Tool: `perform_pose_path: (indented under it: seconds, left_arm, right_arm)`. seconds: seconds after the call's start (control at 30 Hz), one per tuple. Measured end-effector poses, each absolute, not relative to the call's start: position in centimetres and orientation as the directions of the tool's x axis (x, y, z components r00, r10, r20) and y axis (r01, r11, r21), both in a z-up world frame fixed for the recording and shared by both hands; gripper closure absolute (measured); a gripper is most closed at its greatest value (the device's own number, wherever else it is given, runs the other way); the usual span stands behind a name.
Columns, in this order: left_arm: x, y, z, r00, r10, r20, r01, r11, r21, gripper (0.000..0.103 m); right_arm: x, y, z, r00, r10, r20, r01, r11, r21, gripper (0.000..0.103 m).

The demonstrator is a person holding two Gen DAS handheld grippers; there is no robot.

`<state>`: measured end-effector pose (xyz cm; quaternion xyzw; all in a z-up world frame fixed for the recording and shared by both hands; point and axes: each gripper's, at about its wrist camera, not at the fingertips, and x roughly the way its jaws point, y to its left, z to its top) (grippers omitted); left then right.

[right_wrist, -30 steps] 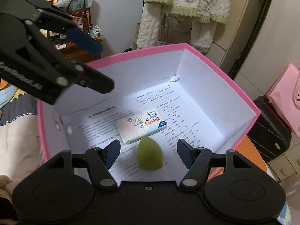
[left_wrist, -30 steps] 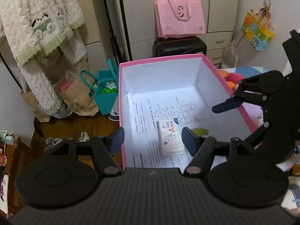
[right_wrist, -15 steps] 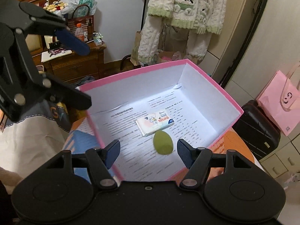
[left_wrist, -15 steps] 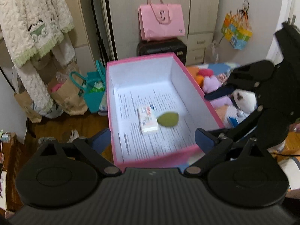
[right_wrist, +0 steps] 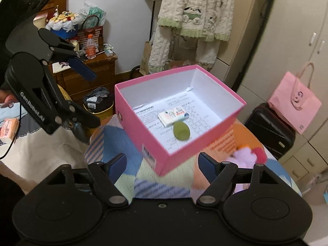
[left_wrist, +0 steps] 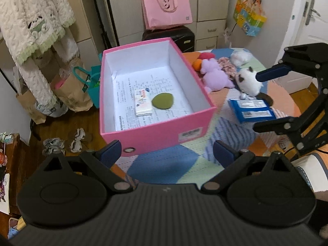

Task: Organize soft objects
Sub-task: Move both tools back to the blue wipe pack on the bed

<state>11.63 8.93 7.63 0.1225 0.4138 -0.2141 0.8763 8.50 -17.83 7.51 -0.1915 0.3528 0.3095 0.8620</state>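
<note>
We see pink box (left_wrist: 155, 131): tissue pack (left_wrist: 143, 105) beside green sponge (left_wrist: 163, 100) inside | left gripper (left_wrist: 167, 153) spread, empty | right gripper (right_wrist: 162, 164) opening, empty

You have one pink box (left_wrist: 155, 131) on the counter (left_wrist: 164, 164). Inside it you see two things: one tissue pack (left_wrist: 143, 104) and one green sponge (left_wrist: 163, 100). Beside the box you have one purple plush (left_wrist: 215, 75), one white plush (left_wrist: 248, 80), one white fluffy ball (left_wrist: 240, 58), one red piece (left_wrist: 207, 56) and one orange piece (left_wrist: 197, 64). One blue pack (left_wrist: 252, 110) lies nearer you. You hold two grippers, left (left_wrist: 167, 153) and right (right_wrist: 162, 164), with two fingers each.
</note>
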Motion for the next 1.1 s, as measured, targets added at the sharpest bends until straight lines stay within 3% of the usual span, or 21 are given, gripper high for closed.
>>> perform_pose_path:
  seconds: [0.4, 0.97, 1.1]
  left_arm:
    - [8.2, 3.6, 4.8, 0.535, -0.319, -0.783, 0.523, 0.852, 0.01, 0.006]
    - [7.8, -5.2, 0.4, 0.569, -0.549, -0.613, 0.633, 0.768, -0.1, 0.006]
    - [8.7, -7.3, -2.1, 0.544, -0.574, -0.612, 0.65, 0.75, -0.124, 0.007]
  right_arm:
    - [2.9, -25.7, 4.3, 0.606, 0.384, -0.696, -0.541, 0.841, -0.007, 0.019]
    - [3.2, -32.6, -5.5, 0.741, 0.289, -0.606, -0.334, 0.942, 0.041, 0.019]
    - [3.8, -32.9, -8.4, 0.79, 0.259, -0.556, -0.287, 0.957, 0.039, 0.019]
